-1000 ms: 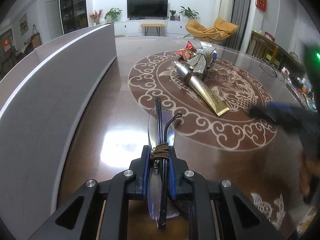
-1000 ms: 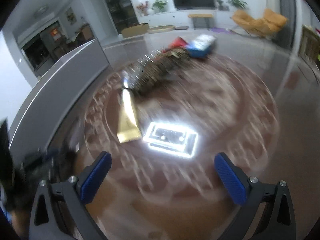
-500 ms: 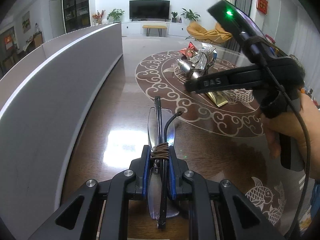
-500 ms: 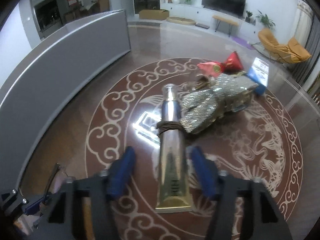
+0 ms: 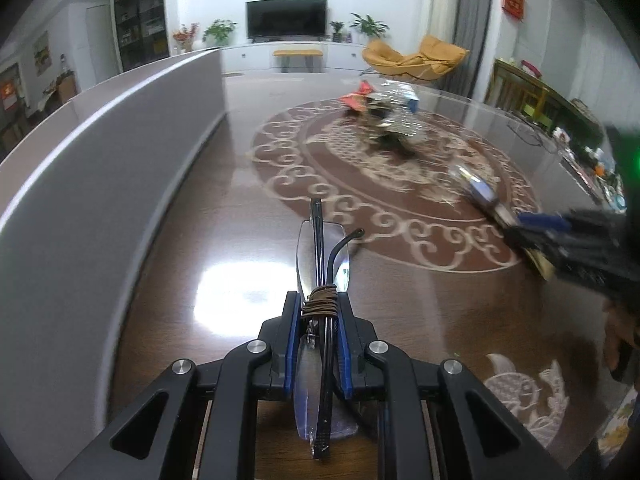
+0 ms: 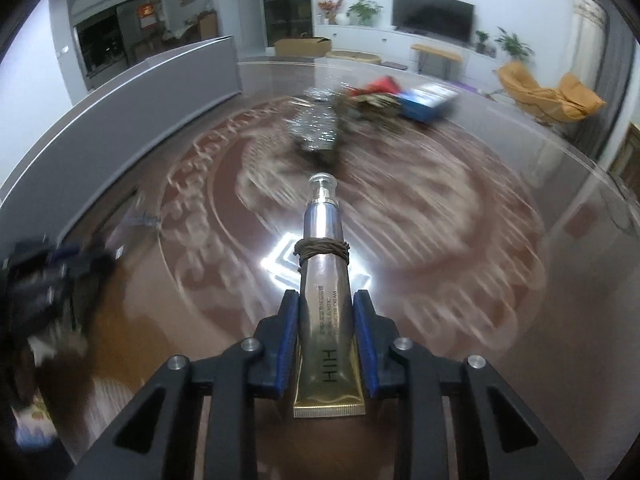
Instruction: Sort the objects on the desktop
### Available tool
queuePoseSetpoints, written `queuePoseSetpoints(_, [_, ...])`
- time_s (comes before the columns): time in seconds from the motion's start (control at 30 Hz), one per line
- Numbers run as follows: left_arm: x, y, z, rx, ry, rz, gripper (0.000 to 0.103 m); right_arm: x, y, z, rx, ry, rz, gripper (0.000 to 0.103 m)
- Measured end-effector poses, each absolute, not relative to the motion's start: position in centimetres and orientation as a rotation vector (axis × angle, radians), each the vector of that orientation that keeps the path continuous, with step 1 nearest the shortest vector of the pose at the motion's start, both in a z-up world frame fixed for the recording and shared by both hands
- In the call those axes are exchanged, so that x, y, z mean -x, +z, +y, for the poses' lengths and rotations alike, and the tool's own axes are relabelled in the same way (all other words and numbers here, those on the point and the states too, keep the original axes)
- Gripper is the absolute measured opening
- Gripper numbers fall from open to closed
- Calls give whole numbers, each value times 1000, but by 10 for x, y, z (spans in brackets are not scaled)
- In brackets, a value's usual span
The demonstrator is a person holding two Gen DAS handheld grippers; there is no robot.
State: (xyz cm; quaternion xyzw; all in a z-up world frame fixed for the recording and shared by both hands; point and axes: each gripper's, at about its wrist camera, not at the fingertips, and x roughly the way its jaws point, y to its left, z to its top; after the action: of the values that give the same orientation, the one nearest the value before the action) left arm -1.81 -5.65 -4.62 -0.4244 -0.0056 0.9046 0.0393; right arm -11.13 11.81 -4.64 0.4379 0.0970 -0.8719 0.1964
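At the far left we have the long grey box (image 5: 100, 168), its wall curving along the edge of the bench (image 5: 248, 216), and it looks like the likeliest place for sorted items, though we cannot see inside it. Just to its right, our left tool (image 5: 318, 344) is clamped on a folded pair of rimless eyeglasses (image 5: 320, 256), with a brown cord wound around the frame right at the blue pads; the glasses point forward, lifted clear of the glossy wood. Further right, in the middle of the bench's round ornament, a blurred heap remains: a glittery silver pouch (image 6: 316, 128), something red (image 6: 378, 86) and a blue-and-white packet (image 6: 426, 100), all touching or overlapping, too smeared to name more closely. On the right, our right tool (image 6: 326, 336) is closed on a cream tube (image 6: 326, 280), gold at the crimped end and silver toward the cap, also bound with brown cord, held above the bench with the cap pointing at the heap. We judge that both pickups are done and we are in the carrying step, with the heap not yet dealt with. The next move calls for bringing each item over the grey box, or whichever spot its kind belongs to, and lowering before letting go, since the lenses and the tube's cap would not take a drop kindly.
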Motion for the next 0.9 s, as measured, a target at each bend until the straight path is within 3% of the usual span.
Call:
queuePoseSetpoints(0.33, [40,-44,16,1264,2665,49,19,76,-41,196,-1242,-2561,150,32])
queuePoseSetpoints(0.37, [41,-43,16,1264,2659,36,25,79,-41,193,-1240,-2556,142,37])
queuePoseSetpoints(0.43, [41,-43,17,1255,2635,21,33,75,-42,189,-1248,-2552,159,67])
queuePoseSetpoints(0.5, [41,-43,23,1252,2617,57,42,78,-46,182,-1290,-2551,214,83])
queuePoseSetpoints(0.53, [40,-44,27,1252,2618,87,53,76,-47,181,-1289,-2548,221,84])
queuePoseSetpoints(0.57, [39,-44,32,1269,2635,132,75,76,-47,182,-1289,-2548,223,84])
queuePoseSetpoints(0.6, [40,-46,34,1298,2672,169,80,76,-47,182,-1288,-2548,218,84])
queuePoseSetpoints(0.8, [42,-45,12,1310,2688,20,82,74,-46,192,-1299,-2591,151,84])
queuePoseSetpoints(0.9, [40,-46,15,1317,2693,40,82,75,-45,200,-1295,-2604,85,84])
